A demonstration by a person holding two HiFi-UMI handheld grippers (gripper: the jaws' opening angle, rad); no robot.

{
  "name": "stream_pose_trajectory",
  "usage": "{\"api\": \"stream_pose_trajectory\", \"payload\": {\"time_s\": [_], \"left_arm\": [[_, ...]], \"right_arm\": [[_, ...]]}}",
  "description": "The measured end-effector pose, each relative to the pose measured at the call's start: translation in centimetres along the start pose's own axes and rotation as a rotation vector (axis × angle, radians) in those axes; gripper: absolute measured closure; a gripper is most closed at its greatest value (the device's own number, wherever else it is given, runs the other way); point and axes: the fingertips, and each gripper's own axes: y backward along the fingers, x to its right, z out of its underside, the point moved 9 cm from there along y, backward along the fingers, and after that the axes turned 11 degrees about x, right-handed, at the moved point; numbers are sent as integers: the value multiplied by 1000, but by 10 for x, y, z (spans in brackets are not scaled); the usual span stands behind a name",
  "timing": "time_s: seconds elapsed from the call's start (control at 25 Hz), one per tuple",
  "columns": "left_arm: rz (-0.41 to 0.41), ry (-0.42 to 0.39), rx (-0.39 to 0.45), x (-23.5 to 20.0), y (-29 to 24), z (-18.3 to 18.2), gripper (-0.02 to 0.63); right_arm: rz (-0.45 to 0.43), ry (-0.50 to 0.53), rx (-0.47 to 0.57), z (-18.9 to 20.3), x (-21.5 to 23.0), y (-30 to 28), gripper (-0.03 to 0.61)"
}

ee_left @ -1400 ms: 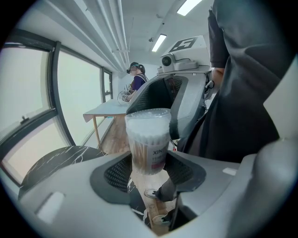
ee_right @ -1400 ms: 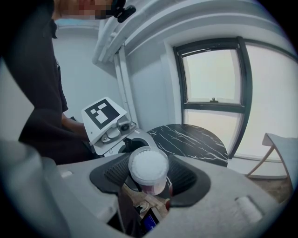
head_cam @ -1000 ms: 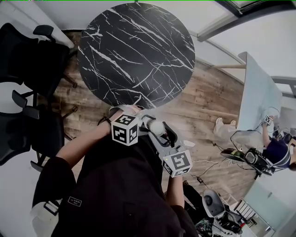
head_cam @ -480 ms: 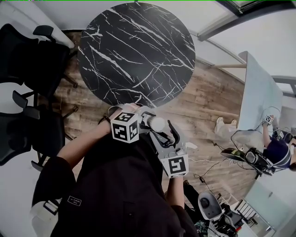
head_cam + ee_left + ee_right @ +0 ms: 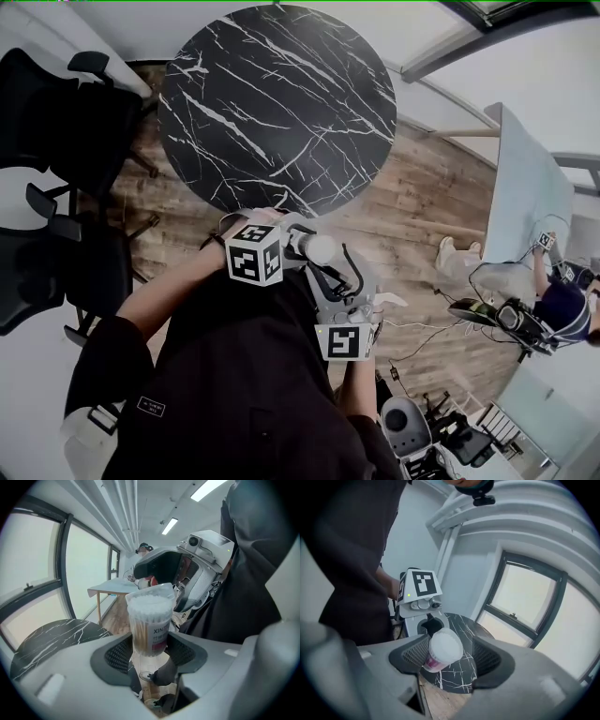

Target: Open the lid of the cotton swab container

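As the head view runs from left to right, the entries stand as follows.

Black office chairs [image 5: 66, 141], on a wood floor [image 5: 412, 216].

Round table [image 5: 277, 103], black marble pattern with white veins.

Left gripper [image 5: 149, 651]: clenched on the cotton swab container [image 5: 149, 620], with both ribbed pads pressing the lower body. The container is held in the air just off the table's near edge, close to the person's dark top.

Cotton swab container: a small clear plastic cylinder, upright in the left gripper view. It is packed with pale wooden sticks, their white cotton tips massed at the top. A pink label with partly readable print is on one side. A clear lid [image 5: 150, 592] sits on the top end.

Right gripper [image 5: 451, 656]: just beside the left one, its jaws spread wide after just opening. The container's lid end stands between them, nearer one pad, with a plain gap to the other. Nothing is gripped. In the right gripper view the container shows nearly end-on, as a white disc above the pink label.

Pale table [image 5: 525, 197], well to the right.

Second person [image 5: 562, 305], in blue, at the far right edge.
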Motion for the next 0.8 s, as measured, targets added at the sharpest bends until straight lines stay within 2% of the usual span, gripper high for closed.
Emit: {"api": "stream_pose_trajectory", "payload": {"time_s": [0.32,0.8], "left_arm": [[3,-8,-6,5,-2,0,376],[15,-60,5,12,-5,3,376]], "right_arm": [[-21,100,-5,1,-9,2,305],[-74,97,-25,3,-19,5,377]]}}
